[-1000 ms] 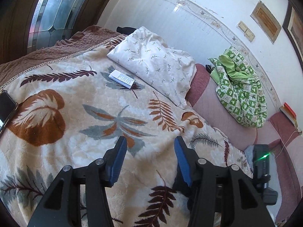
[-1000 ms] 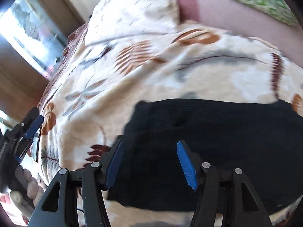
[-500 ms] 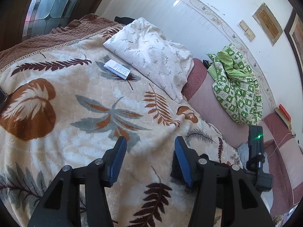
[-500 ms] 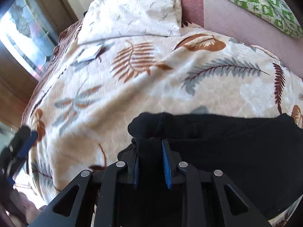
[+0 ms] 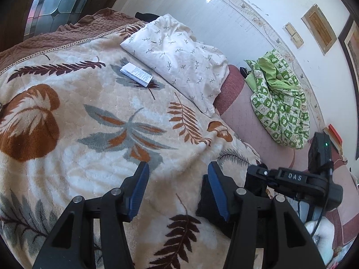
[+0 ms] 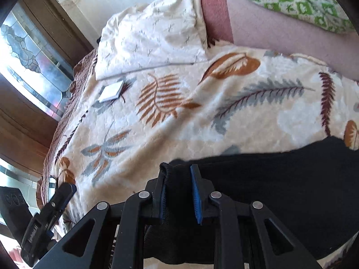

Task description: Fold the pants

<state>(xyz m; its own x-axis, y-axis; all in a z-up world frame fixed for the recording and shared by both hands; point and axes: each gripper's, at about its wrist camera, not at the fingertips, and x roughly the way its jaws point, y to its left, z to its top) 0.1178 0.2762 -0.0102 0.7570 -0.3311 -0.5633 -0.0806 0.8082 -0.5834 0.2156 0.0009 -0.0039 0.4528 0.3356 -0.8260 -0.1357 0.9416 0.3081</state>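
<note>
The black pants (image 6: 280, 183) lie across the leaf-patterned blanket (image 6: 179, 116) on the bed. My right gripper (image 6: 178, 192) is shut on a bunched edge of the pants and holds it lifted a little. In the left wrist view a small part of the pants (image 5: 205, 199) shows behind the right finger. My left gripper (image 5: 177, 190) is open and empty above the blanket (image 5: 89, 134), just left of the pants. The right gripper's body (image 5: 291, 181) shows at the lower right of that view.
A white pillow (image 5: 177, 51) lies at the head of the bed with a small white booklet (image 5: 136, 74) in front of it. A green patterned quilt (image 5: 280, 105) is piled on the pink sheet (image 5: 242, 116) by the wall. A stained-glass window (image 6: 27, 51) is at the left.
My right gripper has closed on the edge of the pants and lifted it. My left gripper has stayed open and shifted closer to the pants and the right gripper.
</note>
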